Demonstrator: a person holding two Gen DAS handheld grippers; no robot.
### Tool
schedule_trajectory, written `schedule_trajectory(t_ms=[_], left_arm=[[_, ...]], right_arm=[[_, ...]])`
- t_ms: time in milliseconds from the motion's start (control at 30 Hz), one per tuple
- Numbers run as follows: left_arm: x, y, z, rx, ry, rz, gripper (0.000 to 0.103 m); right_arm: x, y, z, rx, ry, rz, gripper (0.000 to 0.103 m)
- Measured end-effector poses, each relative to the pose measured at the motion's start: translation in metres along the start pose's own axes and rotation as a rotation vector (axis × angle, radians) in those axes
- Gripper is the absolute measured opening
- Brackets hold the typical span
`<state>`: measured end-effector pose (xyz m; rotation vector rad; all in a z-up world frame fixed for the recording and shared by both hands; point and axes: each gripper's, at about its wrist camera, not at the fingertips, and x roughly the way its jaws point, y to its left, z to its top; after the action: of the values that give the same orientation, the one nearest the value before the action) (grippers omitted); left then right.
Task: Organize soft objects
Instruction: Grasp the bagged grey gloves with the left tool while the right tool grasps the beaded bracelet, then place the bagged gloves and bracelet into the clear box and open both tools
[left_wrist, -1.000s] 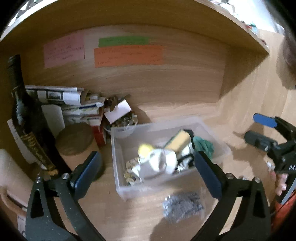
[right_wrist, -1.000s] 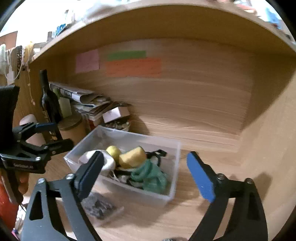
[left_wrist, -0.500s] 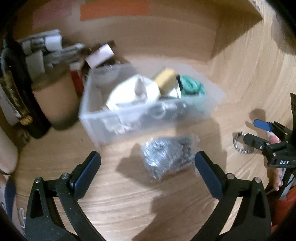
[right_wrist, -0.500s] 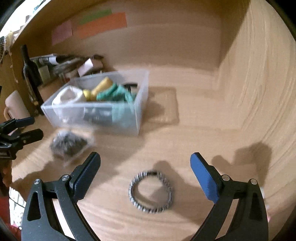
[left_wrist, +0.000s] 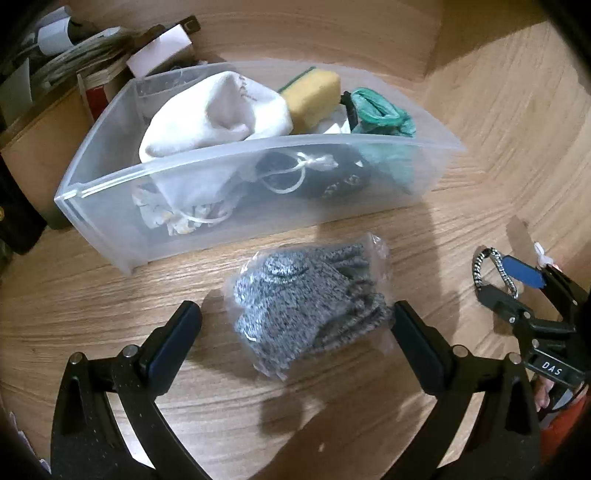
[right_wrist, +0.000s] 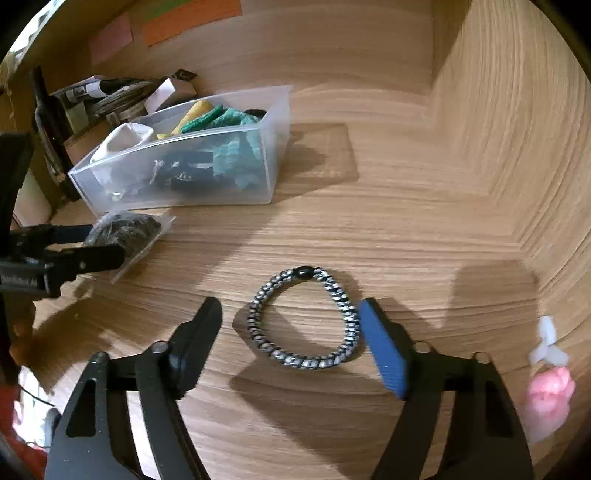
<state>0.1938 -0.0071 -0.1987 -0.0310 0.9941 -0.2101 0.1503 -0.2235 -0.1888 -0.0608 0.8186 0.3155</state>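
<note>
Left tool (left_wrist: 295, 325): spread, straddling bagged gloves (left_wrist: 308, 295) on table (left_wrist: 110, 295), before bin (left_wrist: 258, 162). Right tool (right_wrist: 291, 325): spread around bracelet (right_wrist: 303, 319). Advice: close low, mid-bundle; slippery wrap.

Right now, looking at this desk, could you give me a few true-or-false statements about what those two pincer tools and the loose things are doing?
1. The left gripper is open around the bagged grey gloves. True.
2. The gloves already lie inside the clear bin. False: they lie on the wooden desk in front of it.
3. The right gripper is open over the braided bracelet. True.
4. The bracelet is clamped and lifted. False: it lies flat on the desk, not gripped.
5. The bin holds a yellow sponge and a white cloth bag. True.
</note>
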Motion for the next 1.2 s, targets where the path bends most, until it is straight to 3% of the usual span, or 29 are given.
schedule_trajectory(t_ms=[133,200,300,600,900,1200], left_arm=[[-0.001,-0.001,-0.002,0.013,-0.025,0.008,0.100],[-0.002,-0.004,-0.003,0.032,-0.024,-0.007,0.084],[-0.002,-0.012,-0.007,0.043,-0.026,-0.022,0.075],[-0.022,-0.006,-0.014,0.060,-0.061,-0.055,0.045],[-0.058,0.003,-0.013,0.080,-0.149,-0.065,0.039],[-0.104,0.006,0.003,0.089,-0.294,-0.026,0.038]], right_arm=[[-0.003,0.002,-0.002,-0.018,-0.016,-0.035,0.042],[-0.003,0.002,-0.002,-0.023,-0.023,-0.046,0.032],[-0.003,-0.001,-0.001,-0.015,-0.026,-0.039,0.019],[-0.008,-0.001,0.001,0.004,-0.050,-0.010,0.012],[-0.019,0.001,0.014,0.000,-0.104,0.000,0.012],[-0.049,0.016,0.047,-0.026,-0.246,0.054,0.012]])
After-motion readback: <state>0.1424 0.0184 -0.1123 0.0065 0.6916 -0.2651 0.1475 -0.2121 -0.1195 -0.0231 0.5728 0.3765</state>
